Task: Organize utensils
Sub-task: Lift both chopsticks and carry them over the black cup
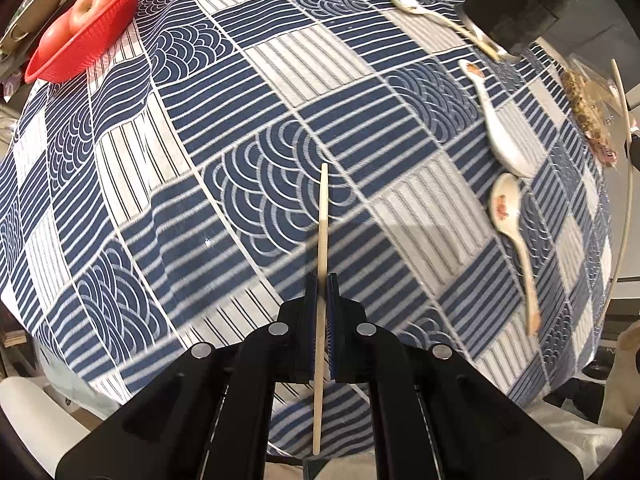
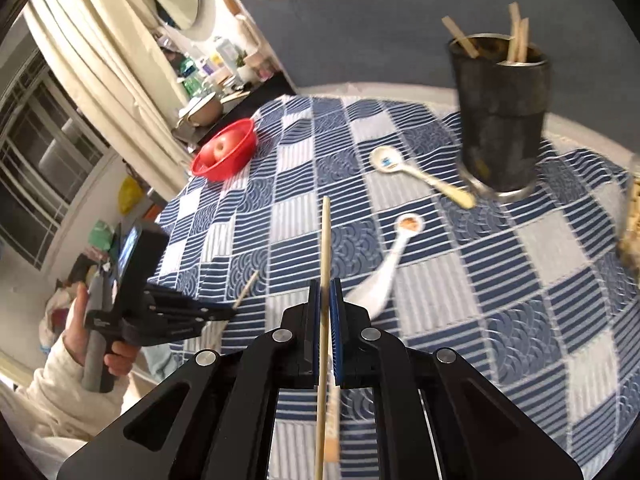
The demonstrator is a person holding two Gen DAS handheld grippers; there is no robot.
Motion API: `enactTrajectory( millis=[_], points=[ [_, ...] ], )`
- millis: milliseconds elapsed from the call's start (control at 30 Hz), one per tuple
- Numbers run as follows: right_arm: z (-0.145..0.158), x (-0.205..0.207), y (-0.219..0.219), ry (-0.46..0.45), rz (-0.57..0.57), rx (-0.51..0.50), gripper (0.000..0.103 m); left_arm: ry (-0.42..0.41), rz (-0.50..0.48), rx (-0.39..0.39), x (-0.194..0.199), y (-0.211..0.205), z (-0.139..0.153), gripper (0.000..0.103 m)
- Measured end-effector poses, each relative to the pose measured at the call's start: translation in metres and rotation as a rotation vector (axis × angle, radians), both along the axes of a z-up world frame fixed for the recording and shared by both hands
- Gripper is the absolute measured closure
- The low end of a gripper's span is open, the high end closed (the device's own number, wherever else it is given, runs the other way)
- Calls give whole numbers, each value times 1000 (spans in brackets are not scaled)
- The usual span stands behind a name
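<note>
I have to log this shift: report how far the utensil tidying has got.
Done: several chopsticks already stand in the dark cup. In hand: the left gripper and the right gripper are each shut on one chopstick. Left: three spoons lie on the tablecloth.

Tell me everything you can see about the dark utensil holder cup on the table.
The utensil holder is a tall, dark cup with a worn, matte surface and what looks like a metal rim and base. It stands upright near the far edge of the blue patterned tablecloth. Several light wooden sticks, likely chopsticks, poke out of its open top. A spoon's handle ends right by its base; contact is unclear. The image is slightly blurred.
</note>
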State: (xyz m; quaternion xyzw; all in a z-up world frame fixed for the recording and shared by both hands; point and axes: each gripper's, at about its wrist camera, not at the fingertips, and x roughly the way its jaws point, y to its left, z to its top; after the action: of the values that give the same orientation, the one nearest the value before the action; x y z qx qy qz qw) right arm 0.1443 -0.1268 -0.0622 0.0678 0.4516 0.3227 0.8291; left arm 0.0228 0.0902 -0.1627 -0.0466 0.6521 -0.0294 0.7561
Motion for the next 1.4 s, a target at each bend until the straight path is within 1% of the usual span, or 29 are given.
enactTrajectory(
  millis=[67,167,233,333,400,433,467,567,633,667,733,833,933,1000,1100,1233,1333,1400],
  points=[
    [8,-1,-18,-22,-27,-1,98,-25,4,3,-12,-9,10,98],
    [23,-1,-41,-58,-63,2,98,-57,1,-5,-20,-21,32,98],
    [34,0,-57,-82,-94,16,98,-76,-21,3,-21,-29,45,98],
    [48,7,-77,-108,-129,32,98,-105,-49,-6,10,-16,67,98],
    [58,14,-86,-132,-152,38,98,-126,-61,-19,39,-20,82,98],
    [66,18,-92,-155,-162,50,98,-139,-75,-23,50,-20,87,98],
    [71,21,-96,-172,-171,59,98,-145,-81,-23,64,-19,85,98],
    [87,35,-107,-220,-204,89,98,-175,-111,-42,99,-14,110,98],
    [98,43,-110,-248,-231,91,98,-203,-125,-40,120,-17,119,98],
    [104,46,-111,-265,-237,99,98,-212,-132,-42,127,-18,122,98],
    [113,53,-113,-294,-246,121,98,-245,-154,-61,144,-21,138,98],
    [121,67,-115,-317,-253,148,98,-292,-170,-67,165,-26,159,98],
    [130,82,-114,-343,-254,152,98,-343,-195,-89,185,-31,175,98],
    [136,90,-114,-359,-249,161,98,-376,-212,-117,203,-36,187,98],
    [148,103,-115,-399,-237,183,98,-417,-235,-146,227,-41,199,98],
    [160,121,-119,-476,-227,233,98,-482,-277,-202,256,-50,215,98],
    [163,138,-121,-497,-235,243,98,-499,-293,-251,277,-56,222,98],
    [164,148,-122,-509,-242,248,98,-512,-298,-268,288,-61,225,98]
  ],
)
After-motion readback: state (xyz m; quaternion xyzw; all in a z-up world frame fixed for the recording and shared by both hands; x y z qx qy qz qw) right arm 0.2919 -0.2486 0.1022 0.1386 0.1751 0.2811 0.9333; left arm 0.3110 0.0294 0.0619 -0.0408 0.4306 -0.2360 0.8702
